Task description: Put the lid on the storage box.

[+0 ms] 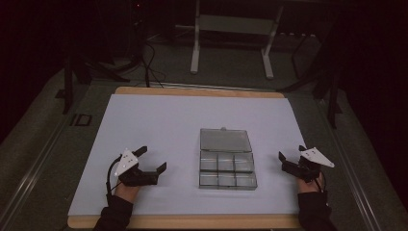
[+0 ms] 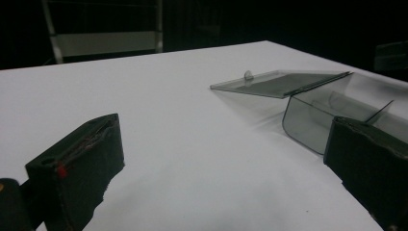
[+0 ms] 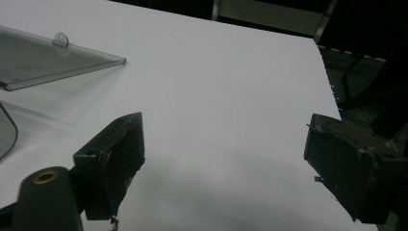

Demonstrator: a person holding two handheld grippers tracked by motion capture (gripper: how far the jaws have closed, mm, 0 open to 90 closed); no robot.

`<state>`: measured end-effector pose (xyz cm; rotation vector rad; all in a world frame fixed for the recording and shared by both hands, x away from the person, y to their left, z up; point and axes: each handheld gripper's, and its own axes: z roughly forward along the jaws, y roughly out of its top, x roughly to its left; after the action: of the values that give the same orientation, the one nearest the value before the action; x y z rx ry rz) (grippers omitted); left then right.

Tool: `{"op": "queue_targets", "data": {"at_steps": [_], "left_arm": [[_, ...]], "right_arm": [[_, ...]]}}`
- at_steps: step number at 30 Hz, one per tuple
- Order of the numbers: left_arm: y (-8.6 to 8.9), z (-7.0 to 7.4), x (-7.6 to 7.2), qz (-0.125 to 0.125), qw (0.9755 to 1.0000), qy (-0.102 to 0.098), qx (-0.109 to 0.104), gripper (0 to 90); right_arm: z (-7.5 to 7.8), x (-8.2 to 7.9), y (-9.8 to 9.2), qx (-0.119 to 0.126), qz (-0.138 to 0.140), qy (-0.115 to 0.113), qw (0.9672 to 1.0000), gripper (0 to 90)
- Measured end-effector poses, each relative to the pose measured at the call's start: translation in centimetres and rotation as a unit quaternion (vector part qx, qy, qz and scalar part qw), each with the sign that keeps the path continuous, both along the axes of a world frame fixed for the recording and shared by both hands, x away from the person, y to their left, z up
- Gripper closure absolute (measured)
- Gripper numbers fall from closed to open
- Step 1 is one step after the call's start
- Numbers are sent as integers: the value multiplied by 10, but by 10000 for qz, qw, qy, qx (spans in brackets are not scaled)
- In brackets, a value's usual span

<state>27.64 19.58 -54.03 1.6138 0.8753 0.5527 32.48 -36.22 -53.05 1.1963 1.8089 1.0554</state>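
White tabletop (image 1: 159, 120), centre: clear compartment box (image 1: 226, 163), lid open, empty. Left gripper (image 1: 151, 162) and right gripper (image 1: 291, 155) spread, holding nothing; nothing started.

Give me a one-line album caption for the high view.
Two open hand-held grippers, left gripper and right gripper, flank an open clear compartment box.

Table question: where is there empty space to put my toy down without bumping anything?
The white table sheet is bare along its far edge, beyond the clear plastic compartment box with its open lid, and on the near left, between the box and the left gripper. It is tighter between the box and the right gripper.
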Motion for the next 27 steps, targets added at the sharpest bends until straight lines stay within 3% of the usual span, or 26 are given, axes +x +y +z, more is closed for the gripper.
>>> {"op": "queue_targets", "data": {"at_steps": [4,6,10,13,15,20,27], "left_arm": [[0,1,1,-142,9998,109,-55,8],[-3,2,1,-93,9995,245,177,8],[-7,2,1,29,9990,292,352,8],[-5,2,2,-66,9987,466,203,7],[-7,3,3,39,9976,622,300,7],[-12,6,7,-232,9945,960,356,7],[-28,14,20,-336,9903,1208,595,7]], "right_arm": [[0,-1,0,7,10,4,10000,139],[0,-1,-1,69,2,26,10000,139],[0,-1,-2,102,5,40,9999,139],[0,-1,-2,105,0,49,9999,139],[0,-1,-2,110,-2,63,9999,139],[0,-1,-2,99,-7,75,9999,139],[0,-1,-1,67,3,85,9999,140]]}}
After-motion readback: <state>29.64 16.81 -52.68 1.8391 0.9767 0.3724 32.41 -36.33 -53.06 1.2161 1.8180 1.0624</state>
